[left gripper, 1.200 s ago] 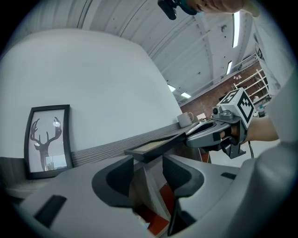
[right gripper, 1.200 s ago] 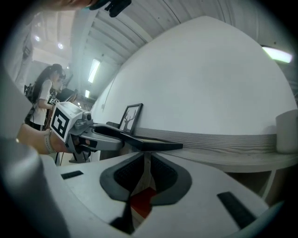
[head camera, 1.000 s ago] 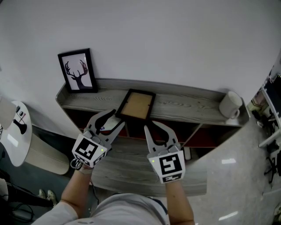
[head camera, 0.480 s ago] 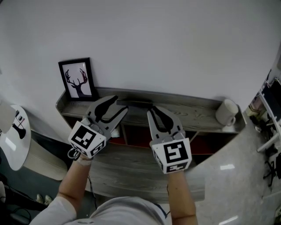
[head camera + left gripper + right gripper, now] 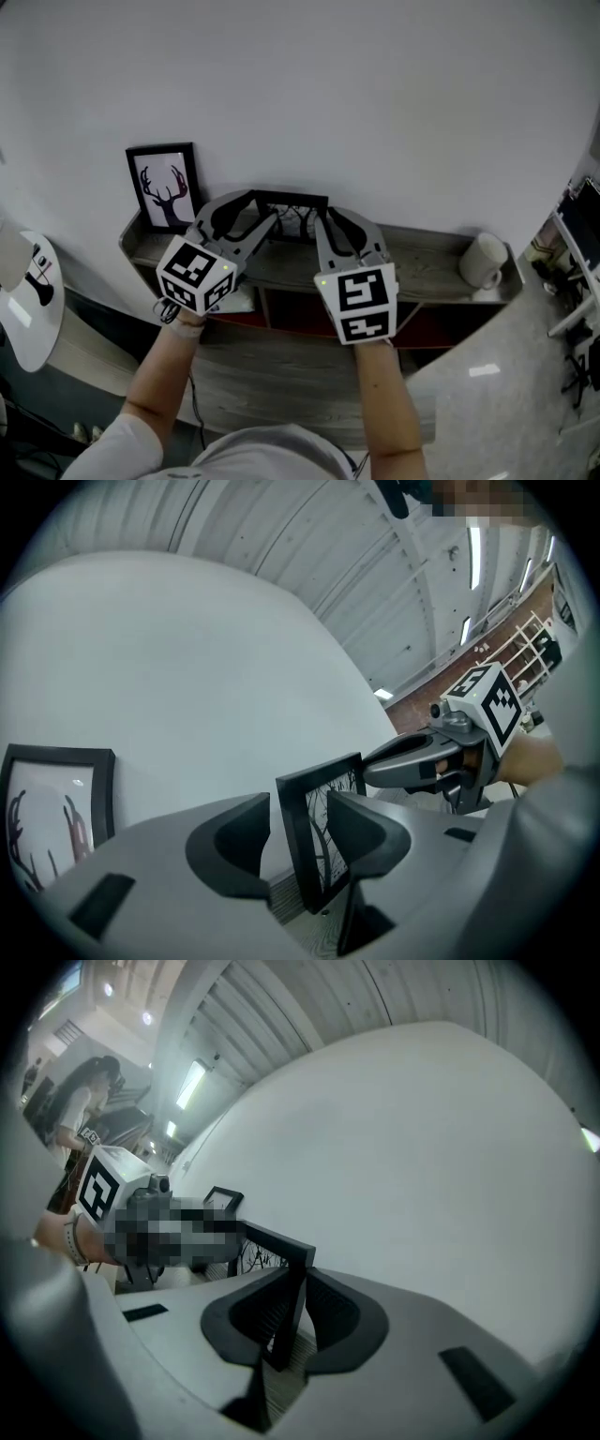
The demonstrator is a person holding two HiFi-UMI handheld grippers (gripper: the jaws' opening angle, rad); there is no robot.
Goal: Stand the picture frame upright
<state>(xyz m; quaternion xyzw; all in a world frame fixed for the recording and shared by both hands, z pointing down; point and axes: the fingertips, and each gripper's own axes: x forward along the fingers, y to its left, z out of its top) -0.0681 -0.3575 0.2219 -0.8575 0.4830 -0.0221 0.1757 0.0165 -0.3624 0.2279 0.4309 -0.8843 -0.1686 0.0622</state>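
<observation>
Jaws of right gripper (image 5: 295, 1283) clamp picture frame's (image 5: 292, 216) right edge; left gripper (image 5: 300, 803) straddles its left (loosely).

A second ago the picture frame (image 5: 292, 197) lay flat on the shelf (image 5: 422, 246). Now it stands upright at centre, with the left tongs (image 5: 265, 208) and right tongs (image 5: 325, 212) raised to its sides.
</observation>
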